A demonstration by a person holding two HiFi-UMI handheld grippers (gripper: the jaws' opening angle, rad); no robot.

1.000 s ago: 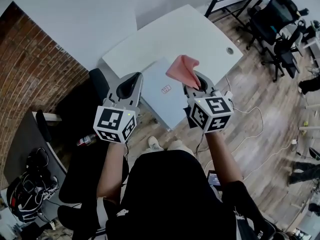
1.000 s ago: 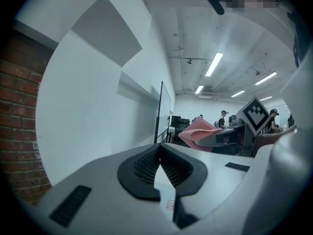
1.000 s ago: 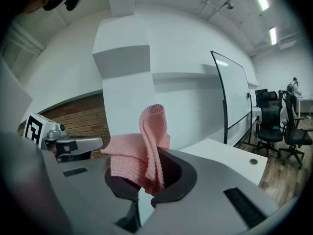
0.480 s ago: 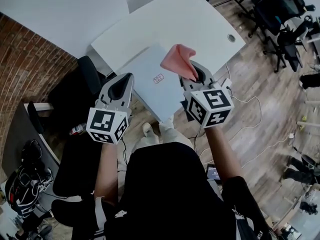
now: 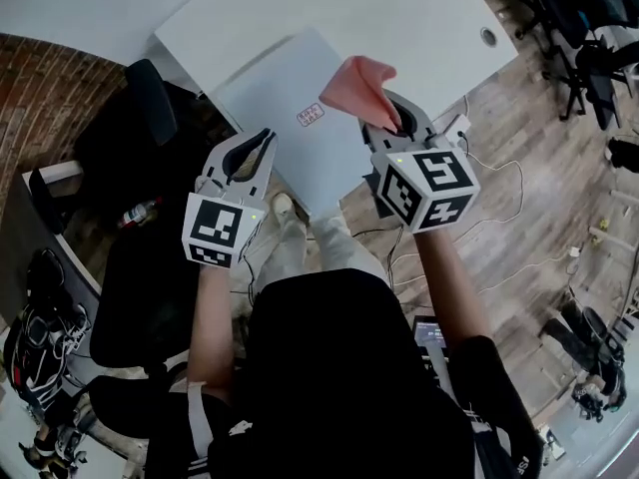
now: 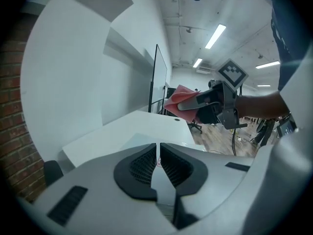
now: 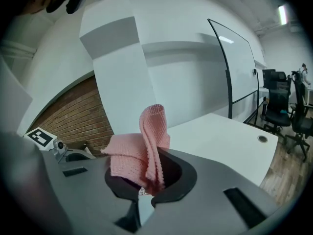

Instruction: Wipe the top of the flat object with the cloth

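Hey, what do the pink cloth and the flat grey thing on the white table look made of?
The pink cloth: soft knitted fabric, matte; a fine ribbed texture shows and it folds limply. The flat grey thing: probably plastic or painted metal, smooth and matte, judging by its even surface; I cannot tell which.

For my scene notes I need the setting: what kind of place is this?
Most likely an office: a large white desk, black office chairs and a standing whiteboard are in view.
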